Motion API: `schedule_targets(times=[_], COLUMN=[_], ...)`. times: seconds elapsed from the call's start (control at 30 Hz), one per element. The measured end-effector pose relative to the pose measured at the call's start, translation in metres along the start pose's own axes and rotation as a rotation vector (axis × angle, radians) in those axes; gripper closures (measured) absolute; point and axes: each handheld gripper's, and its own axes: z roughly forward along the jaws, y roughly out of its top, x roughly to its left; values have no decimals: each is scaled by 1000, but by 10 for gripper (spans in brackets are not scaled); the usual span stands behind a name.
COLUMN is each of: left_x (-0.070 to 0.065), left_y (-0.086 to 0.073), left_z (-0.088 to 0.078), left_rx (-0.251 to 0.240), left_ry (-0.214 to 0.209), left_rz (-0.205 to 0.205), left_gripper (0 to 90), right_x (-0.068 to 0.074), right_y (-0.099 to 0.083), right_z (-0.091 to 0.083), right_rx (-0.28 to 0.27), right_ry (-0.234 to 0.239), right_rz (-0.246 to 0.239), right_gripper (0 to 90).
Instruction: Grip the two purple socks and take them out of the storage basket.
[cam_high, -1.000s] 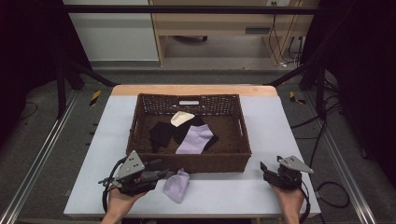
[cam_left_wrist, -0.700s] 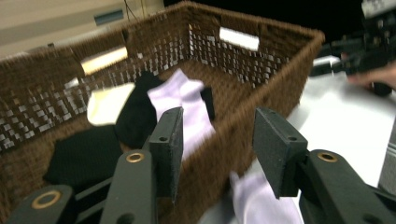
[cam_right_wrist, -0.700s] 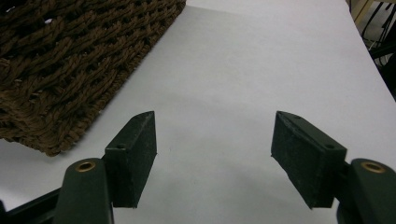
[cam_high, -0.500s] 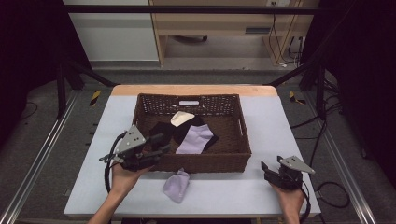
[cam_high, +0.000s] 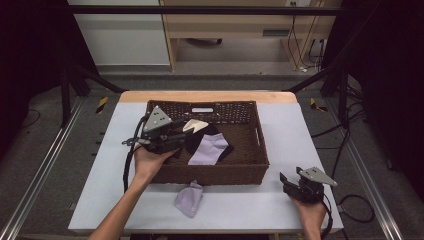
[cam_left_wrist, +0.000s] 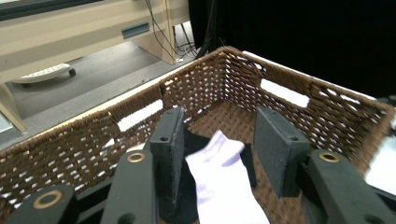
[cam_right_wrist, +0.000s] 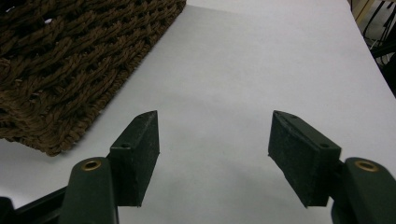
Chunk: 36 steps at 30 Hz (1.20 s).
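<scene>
Table white, wicker basket at its middle. Inside basket: lilac sock flat on black sock, cream sock behind. Second lilac sock bunched on table just before basket's near wall. Left gripper over basket's left side, jaws apart, nothing between. Right gripper off basket's near right corner, jaws wide, empty. Socks look soft, light, floppy; pinch at raised fold.
</scene>
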Motion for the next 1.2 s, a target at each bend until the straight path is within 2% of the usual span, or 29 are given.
schedule_targets(times=[0.17,0.33,0.4,0.5,0.6,0.87,0.9,0.93,1.07,1.2], left_x=[4,8,8,8,8,9,10,10,11,12], left_y=[7,3,-1,-6,-11,-22,-23,-25,-33,-34], left_z=[22,48,58,72,85,107,109,111,119,118], left_rx=[6,34,53,81,132,242,258,279,364,361], left_ry=[20,45,60,53,53,9,-8,-33,-52,-51], left_rz=[-4,-2,19,9,28,15,6,-2,-23,-30], left_gripper=[538,545,541,539,527,523,523,518,514,517], right_x=[0,0,0,0,0,1,1,1,0,1], right_y=[0,0,0,0,0,0,0,0,0,0], right_z=[0,0,0,0,0,0,0,0,0,0], right_rx=[-3,-3,-2,0,-1,-2,-1,3,-3,-6], right_ry=[-3,-1,0,3,1,2,2,4,1,1], right_rz=[-7,-5,-3,-3,-8,-12,-12,-7,-8,-7], right_gripper=[339,340,339,338,338,337,337,337,336,335])
